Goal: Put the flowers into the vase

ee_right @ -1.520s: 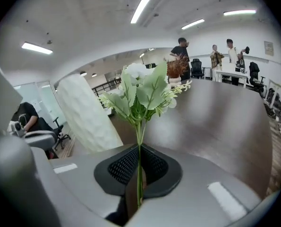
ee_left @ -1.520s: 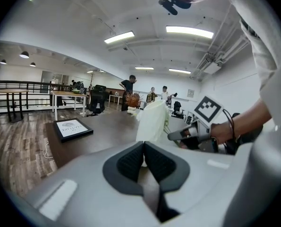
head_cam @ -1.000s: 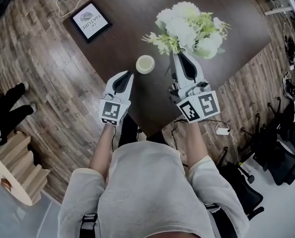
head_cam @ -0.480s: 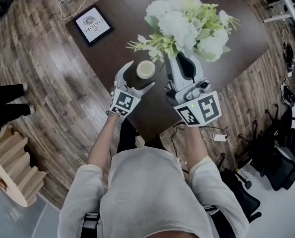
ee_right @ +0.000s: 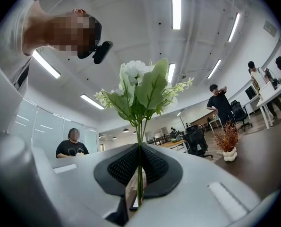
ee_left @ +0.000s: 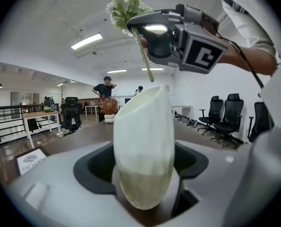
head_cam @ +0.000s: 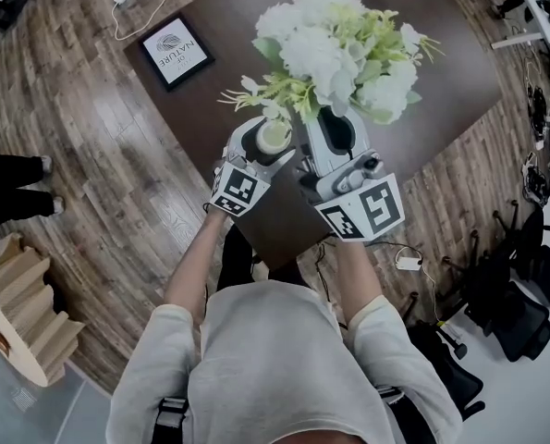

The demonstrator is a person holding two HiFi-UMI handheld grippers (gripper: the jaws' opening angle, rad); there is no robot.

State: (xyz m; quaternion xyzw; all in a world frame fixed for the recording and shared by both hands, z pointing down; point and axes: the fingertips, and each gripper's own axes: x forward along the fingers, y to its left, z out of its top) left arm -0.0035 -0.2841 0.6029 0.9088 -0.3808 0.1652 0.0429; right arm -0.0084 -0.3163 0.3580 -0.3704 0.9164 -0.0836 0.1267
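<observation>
Bouquet [head_cam: 335, 44] upright, stems pinched in right gripper [ee_right: 138, 193] fingers, above upright vase [ee_left: 142, 145]; left gripper [head_cam: 267, 142] fingers just closed round it.

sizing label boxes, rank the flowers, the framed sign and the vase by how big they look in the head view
1. flowers: largest, though held nearer the camera, which flatters them
2. framed sign
3. vase: smallest, mostly just its mouth showing

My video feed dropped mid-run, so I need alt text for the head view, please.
Seen from above, the right gripper holds a bunch of white flowers by the stems over a dark table, beside a small pale vase. The left gripper, whose jaws have just been closing, clasps the vase.
</observation>
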